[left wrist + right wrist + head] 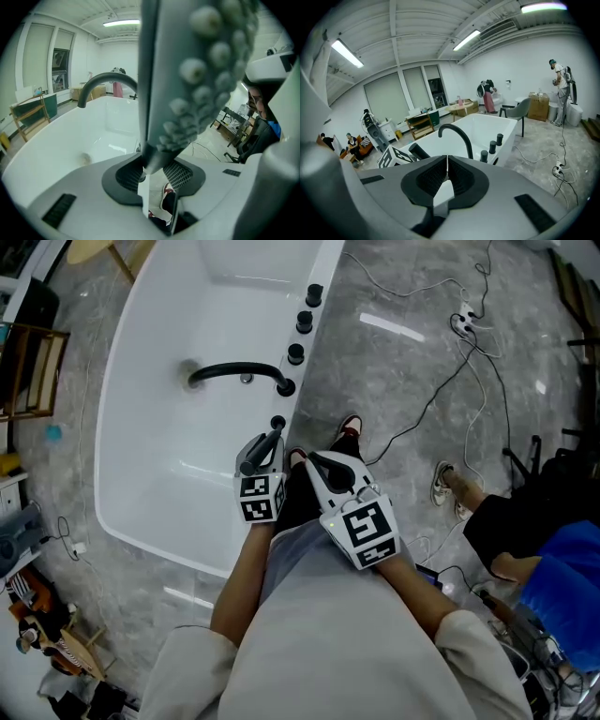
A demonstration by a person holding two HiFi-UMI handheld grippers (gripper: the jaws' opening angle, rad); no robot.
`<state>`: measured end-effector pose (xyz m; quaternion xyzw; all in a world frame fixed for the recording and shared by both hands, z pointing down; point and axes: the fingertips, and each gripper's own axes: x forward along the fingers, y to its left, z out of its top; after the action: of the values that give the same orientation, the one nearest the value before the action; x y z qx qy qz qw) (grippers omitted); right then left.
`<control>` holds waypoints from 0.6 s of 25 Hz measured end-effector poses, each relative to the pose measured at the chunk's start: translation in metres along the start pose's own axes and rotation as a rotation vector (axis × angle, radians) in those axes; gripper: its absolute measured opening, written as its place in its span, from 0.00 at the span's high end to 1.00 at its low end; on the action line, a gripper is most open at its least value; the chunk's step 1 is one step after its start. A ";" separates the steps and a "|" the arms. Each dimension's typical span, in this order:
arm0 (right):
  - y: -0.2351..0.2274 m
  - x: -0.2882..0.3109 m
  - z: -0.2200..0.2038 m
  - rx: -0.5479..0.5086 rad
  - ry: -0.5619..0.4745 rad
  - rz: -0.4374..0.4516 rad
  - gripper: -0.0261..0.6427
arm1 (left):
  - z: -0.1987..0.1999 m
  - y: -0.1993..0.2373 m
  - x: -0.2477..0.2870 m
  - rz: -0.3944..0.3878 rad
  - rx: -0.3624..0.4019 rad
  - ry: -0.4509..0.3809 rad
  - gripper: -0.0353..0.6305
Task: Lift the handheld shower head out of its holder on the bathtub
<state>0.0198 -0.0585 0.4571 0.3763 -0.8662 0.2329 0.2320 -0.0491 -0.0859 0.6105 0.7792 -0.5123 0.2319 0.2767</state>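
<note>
The grey handheld shower head (187, 70), with rubber nozzles on its face, fills the left gripper view. Its handle runs down between the pads of my left gripper (152, 171), which is shut on it. In the head view, the left gripper (265, 448) holds the shower head (259, 454) over the bathtub's near rim, close to the small black holder (277, 422). My right gripper (314, 463) hovers just right of it, outside the tub. Its jaws meet with nothing between them (447, 176). The right gripper view shows the shower head's dark handle (419, 151) to the left.
The white bathtub (141, 427) has a curved black spout (234, 371) and three black knobs (304, 322) along its right rim. Cables (450, 371) trail across the grey floor to the right. A person's shoe (349, 427) stands by the tub.
</note>
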 end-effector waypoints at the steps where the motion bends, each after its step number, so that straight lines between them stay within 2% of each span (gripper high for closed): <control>1: 0.000 0.000 0.002 0.001 -0.007 -0.003 0.93 | 0.002 -0.001 -0.002 -0.003 0.001 -0.003 0.74; 15: 0.001 -0.007 0.021 -0.013 -0.093 -0.027 0.93 | 0.021 -0.011 -0.035 -0.039 0.013 -0.061 0.74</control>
<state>0.0185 -0.0658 0.4363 0.3969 -0.8724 0.2062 0.1971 -0.0498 -0.0729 0.5697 0.7977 -0.5036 0.2058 0.2602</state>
